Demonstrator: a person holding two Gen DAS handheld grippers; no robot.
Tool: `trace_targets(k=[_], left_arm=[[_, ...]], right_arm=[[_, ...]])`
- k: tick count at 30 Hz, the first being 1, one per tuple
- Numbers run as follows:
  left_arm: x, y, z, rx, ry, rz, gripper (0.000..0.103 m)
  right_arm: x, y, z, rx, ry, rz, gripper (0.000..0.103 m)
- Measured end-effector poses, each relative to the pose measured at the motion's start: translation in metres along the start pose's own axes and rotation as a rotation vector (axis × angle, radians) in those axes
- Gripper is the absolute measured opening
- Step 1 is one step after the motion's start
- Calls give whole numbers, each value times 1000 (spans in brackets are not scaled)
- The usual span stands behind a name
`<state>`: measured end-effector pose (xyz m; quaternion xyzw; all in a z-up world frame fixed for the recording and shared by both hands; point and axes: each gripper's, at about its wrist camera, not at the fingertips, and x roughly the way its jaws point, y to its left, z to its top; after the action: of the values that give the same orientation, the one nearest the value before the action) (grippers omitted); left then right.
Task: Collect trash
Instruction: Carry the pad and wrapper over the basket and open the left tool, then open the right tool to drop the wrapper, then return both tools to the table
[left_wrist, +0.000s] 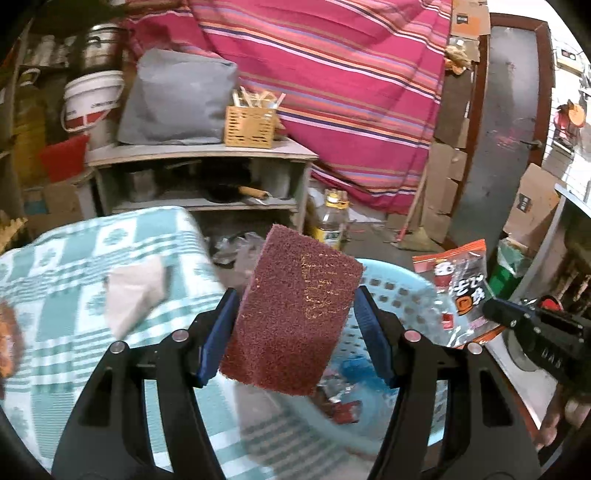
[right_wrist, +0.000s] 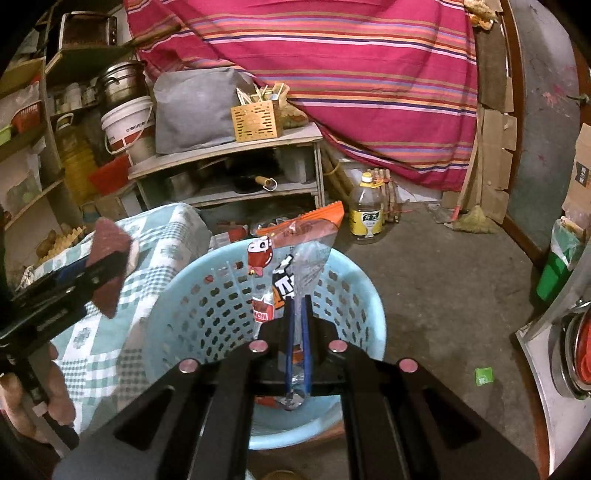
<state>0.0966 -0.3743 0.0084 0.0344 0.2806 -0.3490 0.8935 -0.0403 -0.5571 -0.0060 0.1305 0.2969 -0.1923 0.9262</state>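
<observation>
My left gripper (left_wrist: 295, 295) is shut on a maroon scouring pad (left_wrist: 295, 317) and holds it above the near rim of a light blue perforated basket (left_wrist: 399, 295). The pad also shows in the right wrist view (right_wrist: 109, 266), left of the basket (right_wrist: 207, 306). My right gripper (right_wrist: 297, 299) is shut on an orange and clear snack wrapper (right_wrist: 295, 251) and holds it over the basket's opening. The wrapper shows in the left wrist view (left_wrist: 458, 288) with the right gripper (left_wrist: 495, 310) behind it. Some wrappers (left_wrist: 340, 402) lie in the basket bottom.
A table with a green checked cloth (left_wrist: 74, 280) stands left of the basket, with a white crumpled tissue (left_wrist: 133, 291) on it. A grey shelf unit (right_wrist: 229, 173) stands behind. An oil bottle (right_wrist: 365, 210) and a small green scrap (right_wrist: 484, 374) are on the concrete floor.
</observation>
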Motion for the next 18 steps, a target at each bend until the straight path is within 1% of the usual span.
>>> trace_targets(k=[3,5,7,10,15,18], left_arm=[[9,-11,-2,-4,11,-26,64],[13,-15,-3,-9,17,-39,68],[15,-17,-3,-15,18,-39,76],[15,-17,-3,-20,14,-34,80],[2,-1,-1,-26,-8,23,87],[-10,16,1,-48,-21,57,89]], right_arm=[[1,-9,-2,14,3,-9,4],[1,-15,-2,29,5,-13,4],[1,-19,-4,37,5,-17,4],[1,-21,-4,37,5,-20,4],[3,-15,-4,27,10,-8,4],[5,-6,-3,8,14,-2,4]])
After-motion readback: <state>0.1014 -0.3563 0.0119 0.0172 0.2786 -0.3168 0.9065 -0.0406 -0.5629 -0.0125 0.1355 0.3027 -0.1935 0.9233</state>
